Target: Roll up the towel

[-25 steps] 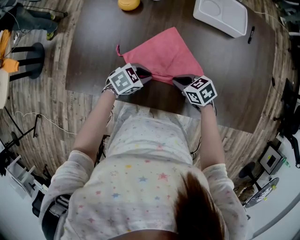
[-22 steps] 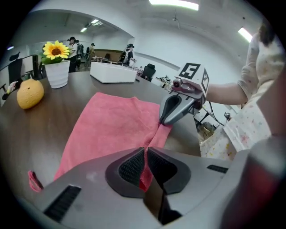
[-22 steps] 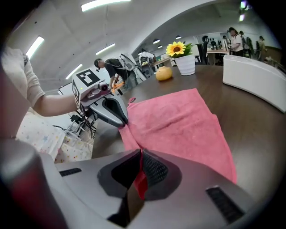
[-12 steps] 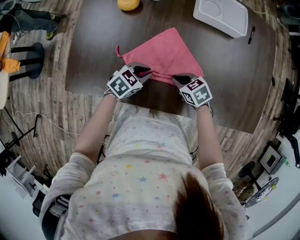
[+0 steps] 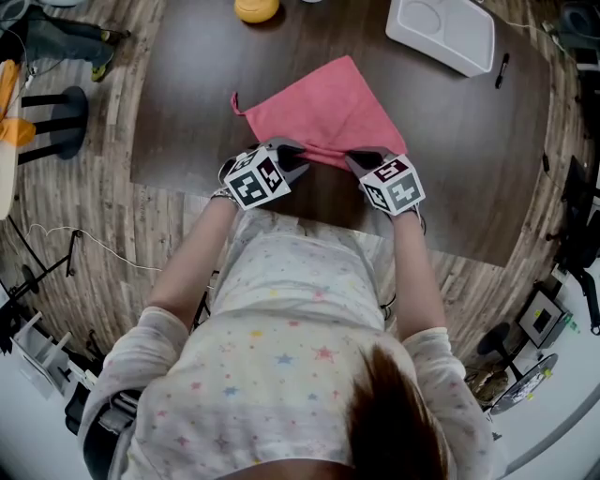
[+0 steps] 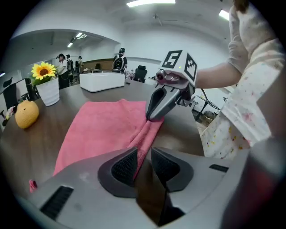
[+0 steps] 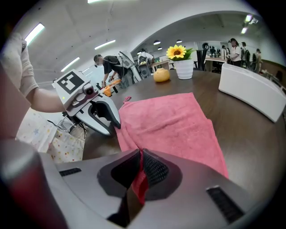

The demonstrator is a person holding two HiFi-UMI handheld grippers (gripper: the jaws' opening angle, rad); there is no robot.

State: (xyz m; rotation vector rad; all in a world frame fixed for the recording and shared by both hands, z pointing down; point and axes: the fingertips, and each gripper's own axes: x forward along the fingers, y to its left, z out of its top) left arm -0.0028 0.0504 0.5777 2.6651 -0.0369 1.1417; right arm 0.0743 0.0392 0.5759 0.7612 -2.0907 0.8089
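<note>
A pink towel (image 5: 323, 105) lies spread on the dark table (image 5: 187, 94), its near edge folded into a narrow roll. My left gripper (image 5: 300, 159) is at the left end of that roll. In the left gripper view my left gripper (image 6: 143, 162) has its jaws standing apart; they have just been opening, and the rolled edge (image 6: 145, 136) runs loosely between the pads. My right gripper (image 5: 352, 159) is at the roll's right end. In the right gripper view my right gripper (image 7: 140, 169) is shut on a pinch of the towel (image 7: 174, 123).
A white tray (image 5: 442, 33) sits at the table's far right with a pen (image 5: 502, 69) beside it. An orange round thing (image 5: 257, 8) lies at the far edge, and a sunflower pot (image 6: 47, 85) stands near it. A stool (image 5: 56, 122) stands on the floor at left.
My left gripper has slid a little back toward the near table edge and its jaws have parted from the towel's roll. The right gripper keeps its pinch.
</note>
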